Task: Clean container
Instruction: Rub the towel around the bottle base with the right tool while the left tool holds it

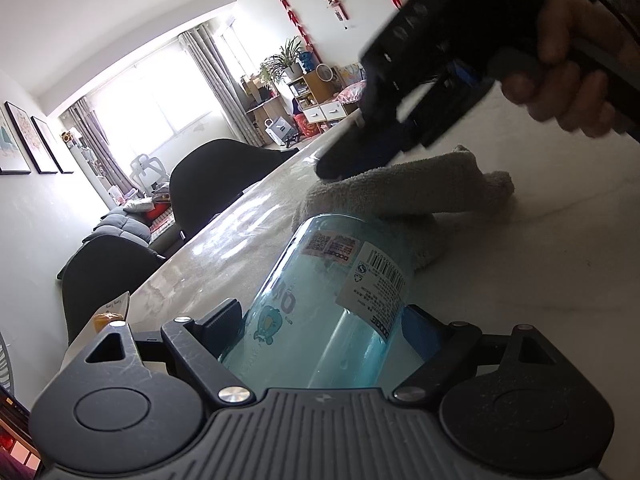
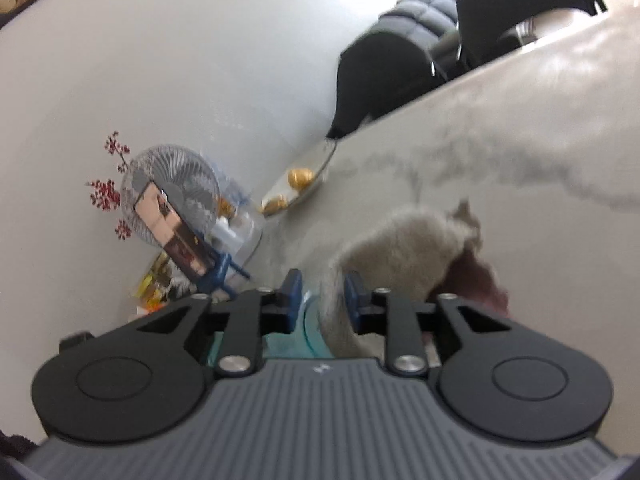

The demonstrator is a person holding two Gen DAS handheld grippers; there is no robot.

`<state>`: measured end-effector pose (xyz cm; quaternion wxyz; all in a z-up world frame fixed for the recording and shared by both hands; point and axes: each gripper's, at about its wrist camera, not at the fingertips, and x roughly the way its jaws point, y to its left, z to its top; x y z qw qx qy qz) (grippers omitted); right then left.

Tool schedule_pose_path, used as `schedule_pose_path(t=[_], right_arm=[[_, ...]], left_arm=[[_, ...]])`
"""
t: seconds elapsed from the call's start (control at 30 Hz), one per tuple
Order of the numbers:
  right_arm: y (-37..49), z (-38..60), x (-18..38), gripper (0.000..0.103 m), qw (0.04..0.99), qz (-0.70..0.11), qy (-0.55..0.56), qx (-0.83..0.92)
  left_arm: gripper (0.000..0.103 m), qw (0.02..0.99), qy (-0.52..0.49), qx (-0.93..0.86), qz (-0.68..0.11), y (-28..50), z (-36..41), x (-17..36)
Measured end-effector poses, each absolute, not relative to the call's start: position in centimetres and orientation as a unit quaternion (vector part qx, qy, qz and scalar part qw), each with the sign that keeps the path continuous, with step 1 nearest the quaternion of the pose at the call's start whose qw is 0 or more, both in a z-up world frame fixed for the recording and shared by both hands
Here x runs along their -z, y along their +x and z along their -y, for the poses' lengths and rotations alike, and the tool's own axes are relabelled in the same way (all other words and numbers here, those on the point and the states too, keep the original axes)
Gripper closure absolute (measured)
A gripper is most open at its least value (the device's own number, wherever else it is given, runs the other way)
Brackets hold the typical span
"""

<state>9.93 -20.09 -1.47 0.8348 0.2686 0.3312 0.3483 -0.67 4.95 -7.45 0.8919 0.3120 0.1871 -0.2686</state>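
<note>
Your left tool (image 1: 324, 320) clamps the tilted blue bottle (image 1: 332, 300); your right tool (image 2: 320, 292), angled down, stands narrow around the grey cloth (image 2: 408, 248).

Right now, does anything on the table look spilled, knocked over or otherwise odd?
No spill or damage shows. The blue bottle is tilted only because the left gripper holds it, and the grey cloth lies crumpled on the table.
</note>
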Motion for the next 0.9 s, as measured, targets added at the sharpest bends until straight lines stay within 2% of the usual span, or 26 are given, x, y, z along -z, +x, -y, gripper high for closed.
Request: schedule_pose_path(t=[0.13,0.27,0.5,0.9], right_arm=[[10.4,19.6,1.0,0.078,0.862,-0.317,0.223,-0.326],[10.7,19.0,2.2,0.078,0.865,-0.34,0.19,-0.316],[9.9,18.2,3.9,0.078,0.856,-0.358,0.174,-0.33],[8.6,19.7,2.0,0.077,0.839,-0.335,0.18,-0.389]], left_arm=[[0.015,0.892,0.312,0.268,-0.188,-0.5,-4.9,7.5],[0.015,0.892,0.311,0.268,-0.188,-0.5,-4.9,7.6],[0.015,0.892,0.311,0.268,-0.188,-0.8,-4.8,7.2],[0.015,0.892,0.311,0.269,-0.187,-0.2,-5.1,7.2]])
